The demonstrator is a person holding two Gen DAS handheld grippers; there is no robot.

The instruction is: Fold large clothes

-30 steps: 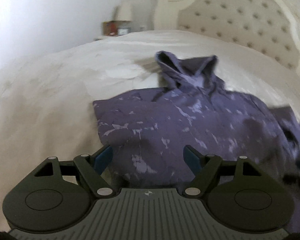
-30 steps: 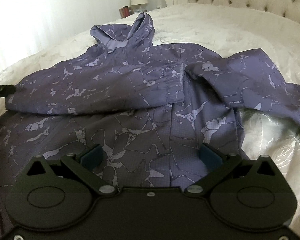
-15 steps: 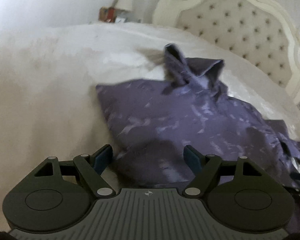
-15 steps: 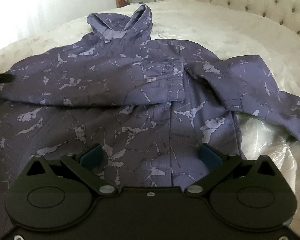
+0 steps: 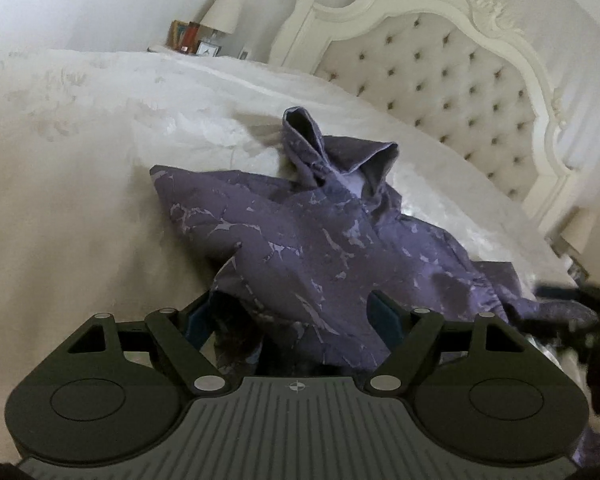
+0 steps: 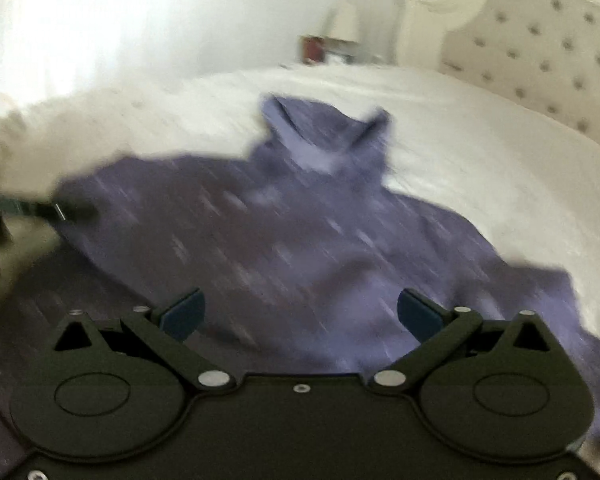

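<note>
Purple hoodie with pale marbled print (image 5: 324, 256) is lying on the white quilted bedspread (image 5: 80, 168), hood (image 5: 340, 152) toward the headboard, hood opening standing up. In the left wrist view the body is bunched, one edge folded into a point on the left, cloth trailing off to the right.

My left gripper (image 5: 296, 316): fingers spread wide, blue pads (image 5: 382, 314) either side of the hoodie's near edge. Fabric sits in the gap between them, but I see no pinch; nothing clamped. Whether the pads touch cloth, can't tell.

My right gripper (image 6: 300, 314): also wide open, holding nothing, over the lower body of the hoodie (image 6: 300, 240). That view is heavily motion-blurred, so print and folds are smeared. A dark object at far left edge, at the hoodie's side, is probably the other gripper; can't confirm.

Beyond: cream tufted headboard with carved white frame (image 5: 440, 80), white lamp (image 5: 222, 12) and small coloured boxes (image 5: 184, 36) on a bedside stand at back left.
</note>
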